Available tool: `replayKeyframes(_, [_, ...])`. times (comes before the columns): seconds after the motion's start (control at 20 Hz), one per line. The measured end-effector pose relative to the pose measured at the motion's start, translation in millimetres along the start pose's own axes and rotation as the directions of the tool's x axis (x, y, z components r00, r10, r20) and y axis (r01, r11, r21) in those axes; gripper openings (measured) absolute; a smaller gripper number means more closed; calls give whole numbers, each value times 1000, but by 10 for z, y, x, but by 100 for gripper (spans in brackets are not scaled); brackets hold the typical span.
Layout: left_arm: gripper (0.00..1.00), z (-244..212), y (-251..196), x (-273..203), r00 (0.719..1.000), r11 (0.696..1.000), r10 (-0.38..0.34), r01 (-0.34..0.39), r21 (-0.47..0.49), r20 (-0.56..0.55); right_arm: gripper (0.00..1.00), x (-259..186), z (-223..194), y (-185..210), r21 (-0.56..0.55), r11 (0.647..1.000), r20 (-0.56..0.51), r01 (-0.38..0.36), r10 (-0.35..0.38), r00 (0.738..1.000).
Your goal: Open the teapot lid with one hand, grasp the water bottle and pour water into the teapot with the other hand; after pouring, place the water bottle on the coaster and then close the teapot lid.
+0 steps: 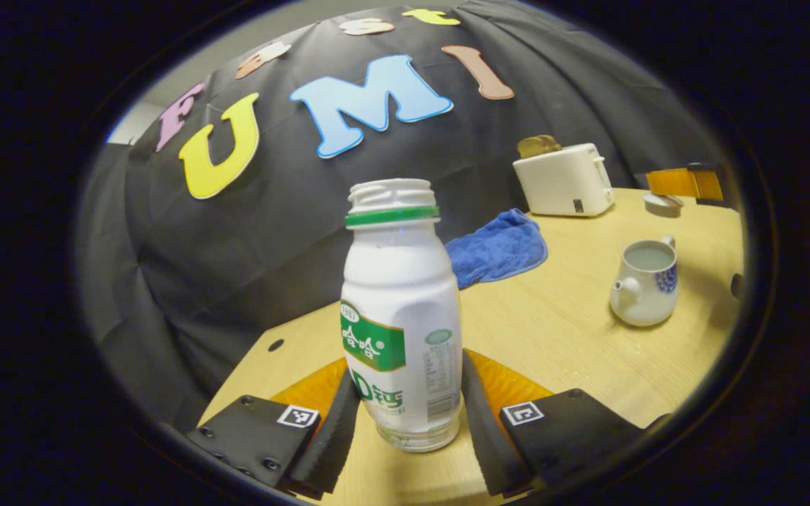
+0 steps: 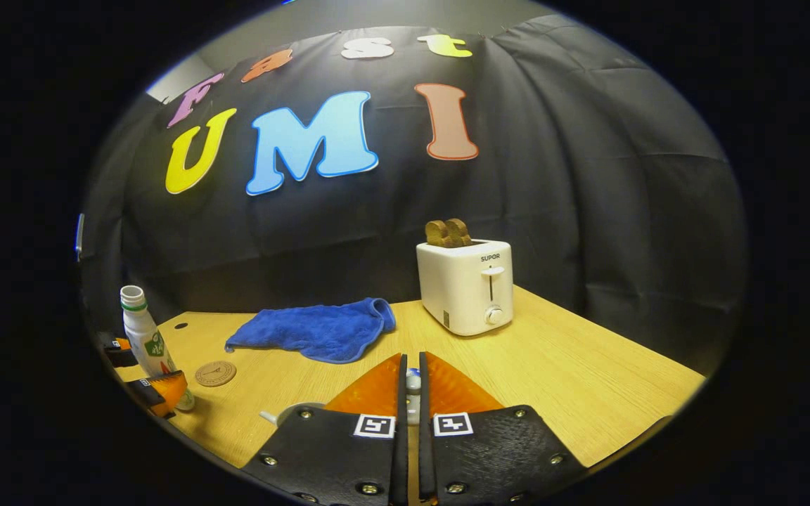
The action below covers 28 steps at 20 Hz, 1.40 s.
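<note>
A white water bottle (image 1: 401,316) with a green label and no cap stands upright between my left gripper's (image 1: 410,404) fingers, which press on its lower sides. In the right gripper view the same bottle (image 2: 146,337) is at the table's left edge, beside a round brown coaster (image 2: 215,373). The white teapot (image 1: 646,282) with a blue pattern sits open on the table, liquid inside. My right gripper (image 2: 412,369) is shut on the knob of the teapot lid (image 2: 413,385), and the teapot's rim (image 2: 297,410) peeks out beneath it. In the left gripper view the lid (image 1: 661,202) hangs above the teapot.
A white toaster (image 2: 466,284) with bread in its slots stands at the back of the wooden table (image 2: 588,379). A crumpled blue cloth (image 2: 320,329) lies to the left of it. The black booth wall closes in behind.
</note>
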State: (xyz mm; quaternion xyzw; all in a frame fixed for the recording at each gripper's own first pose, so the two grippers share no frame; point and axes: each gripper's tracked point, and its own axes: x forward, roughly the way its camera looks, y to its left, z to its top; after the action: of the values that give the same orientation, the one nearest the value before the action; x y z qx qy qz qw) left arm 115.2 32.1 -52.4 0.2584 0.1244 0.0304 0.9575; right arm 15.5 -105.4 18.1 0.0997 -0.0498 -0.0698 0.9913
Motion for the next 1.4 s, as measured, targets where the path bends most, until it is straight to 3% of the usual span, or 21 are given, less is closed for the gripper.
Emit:
replayKeyframes(0.25, [81, 163, -43, -25, 1000, 986, 20, -21, 164, 4, 6, 13, 40, -189, 17, 999, 10, 48, -48, 999])
replayKeyframes(0.6, [80, 454, -243, -100, 999, 914, 29, -44, 403, 44, 6, 6, 69, -341, 73, 995, 12, 69, -70, 997])
replayKeyframes(0.65, [84, 488, -296, -99, 999, 903, 26, -43, 428, 45, 6, 8, 80, -368, 80, 994, 14, 74, -75, 997])
replayKeyframes(0.8, [80, 594, -396, -75, 998, 855, 32, -54, 516, 51, 6, 4, 87, -442, 108, 991, 14, 83, -85, 996])
replayKeyframes(1.3, [85, 730, -591, -17, 997, 714, 37, -72, 696, 65, 6, -15, 130, -636, 142, 983, 22, 119, -123, 992])
replayKeyframes(1.4, [80, 746, -591, 15, 997, 685, 44, -79, 725, 66, 6, -15, 125, -646, 147, 982, 20, 119, -123, 992])
